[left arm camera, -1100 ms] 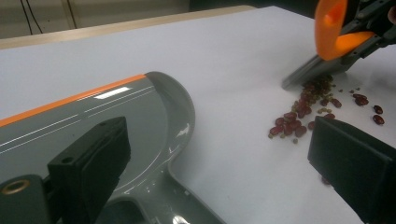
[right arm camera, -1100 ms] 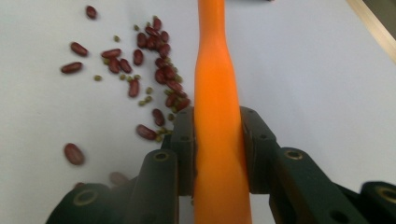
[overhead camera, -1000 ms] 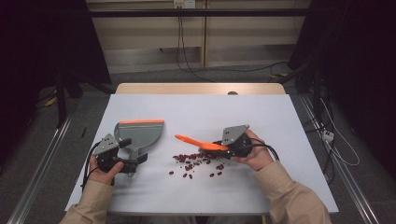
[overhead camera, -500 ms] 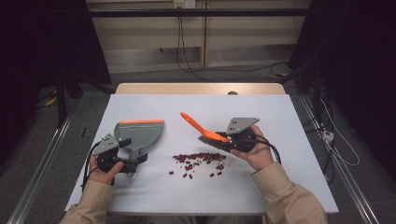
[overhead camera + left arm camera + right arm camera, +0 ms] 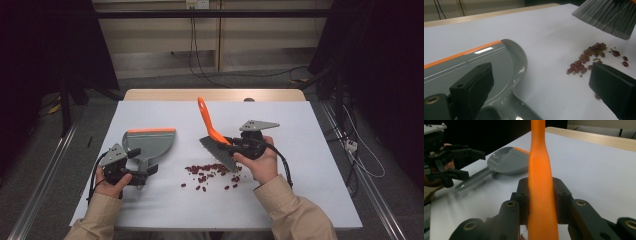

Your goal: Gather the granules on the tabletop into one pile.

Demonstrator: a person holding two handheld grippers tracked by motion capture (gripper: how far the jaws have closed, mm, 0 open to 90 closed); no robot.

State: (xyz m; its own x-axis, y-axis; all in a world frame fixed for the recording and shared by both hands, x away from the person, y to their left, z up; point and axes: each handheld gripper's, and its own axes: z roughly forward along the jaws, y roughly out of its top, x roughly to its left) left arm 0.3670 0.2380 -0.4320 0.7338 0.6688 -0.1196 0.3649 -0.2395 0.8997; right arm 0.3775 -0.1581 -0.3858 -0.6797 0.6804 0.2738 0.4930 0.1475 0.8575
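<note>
A grey dustpan (image 5: 150, 142) with an orange lip lies flat on the white table, left of middle. My left gripper (image 5: 141, 162) stands open, its jaws wide on either side of the pan's handle (image 5: 506, 110) without pressing it. My right gripper (image 5: 232, 142) is shut on the orange handle (image 5: 540, 182) of a brush (image 5: 212, 135). The handle points up and away, and the grey bristles (image 5: 609, 17) hang just above the table. A scatter of small dark red beans (image 5: 210, 172) lies below and left of the bristles, to the right of the pan (image 5: 474, 67).
The white table top (image 5: 310, 130) has bare room at the right and back. Its wooden far edge (image 5: 215, 94) meets a dark floor with cables. My left gripper (image 5: 469, 165) appears beside the pan (image 5: 509, 161) in the right gripper view.
My right gripper has risen and tipped the brush: the handle swung from pointing left to pointing up and away, and the bristles turned down over the beans. The left gripper and pan stayed put.
</note>
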